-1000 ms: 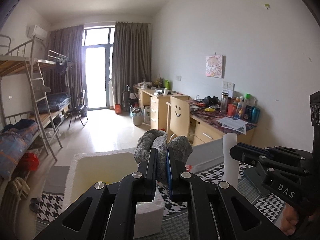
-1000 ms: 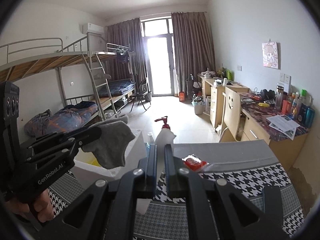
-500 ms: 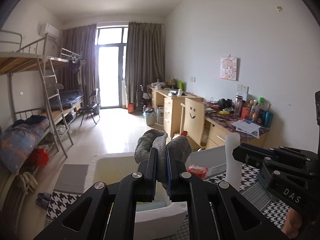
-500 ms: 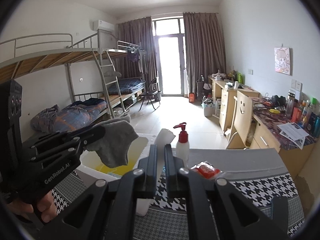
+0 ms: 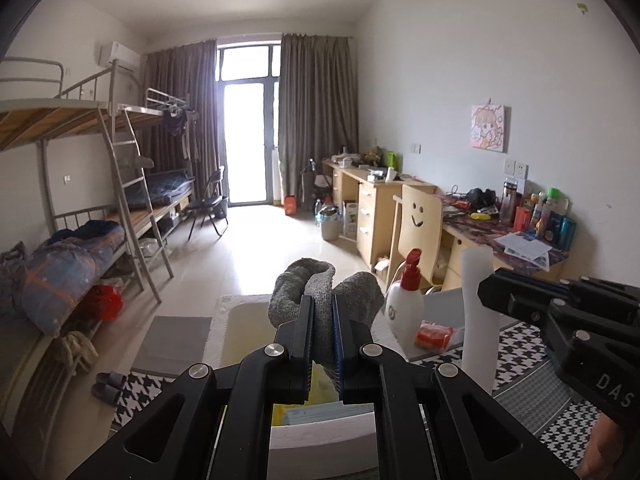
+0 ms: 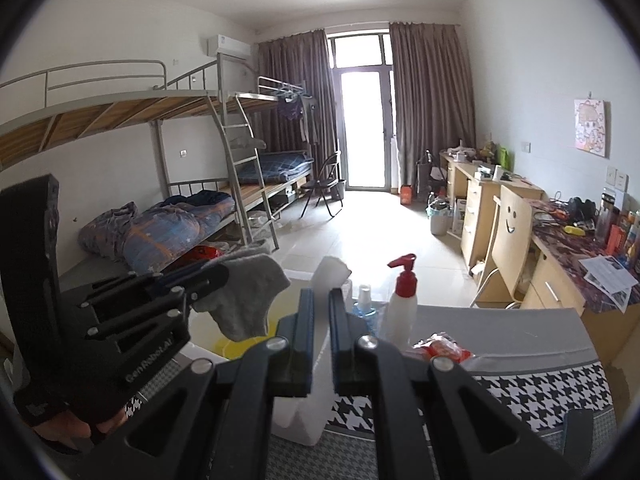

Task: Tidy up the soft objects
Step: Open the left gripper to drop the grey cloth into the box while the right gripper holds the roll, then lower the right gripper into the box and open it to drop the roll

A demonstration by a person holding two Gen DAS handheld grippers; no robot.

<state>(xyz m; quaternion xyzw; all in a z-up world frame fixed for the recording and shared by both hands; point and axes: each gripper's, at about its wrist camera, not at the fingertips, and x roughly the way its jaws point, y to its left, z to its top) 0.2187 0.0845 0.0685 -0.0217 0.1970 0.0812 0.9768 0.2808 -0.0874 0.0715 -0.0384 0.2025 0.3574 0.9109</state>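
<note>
My left gripper [image 5: 319, 300] is shut on a grey sock [image 5: 304, 280], which bulges out above its fingertips. From the right wrist view the left gripper [image 6: 216, 276] is at the left and the sock [image 6: 248, 296] hangs from it over the white foam box [image 6: 200, 350] with a yellow inside. My right gripper [image 6: 320, 294] is shut on a white soft strip [image 6: 330, 272] that stands up between its jaws. In the left wrist view the right gripper [image 5: 486, 286] is at the right, and the strip [image 5: 476, 320] hangs beside the box [image 5: 224, 320].
A white pump bottle with a red top [image 5: 404, 312] [image 6: 402, 304] and a red packet [image 5: 434, 334] [image 6: 440, 348] sit on the houndstooth-covered table [image 6: 540, 392]. A small blue-based bottle [image 6: 364, 304] stands beside them. Bunk beds line the left, desks the right.
Both grippers have swung to the left, so the box, bottle and packet have slid right in both views. The pump bottle has come into the left wrist view. Both grips are unchanged.
</note>
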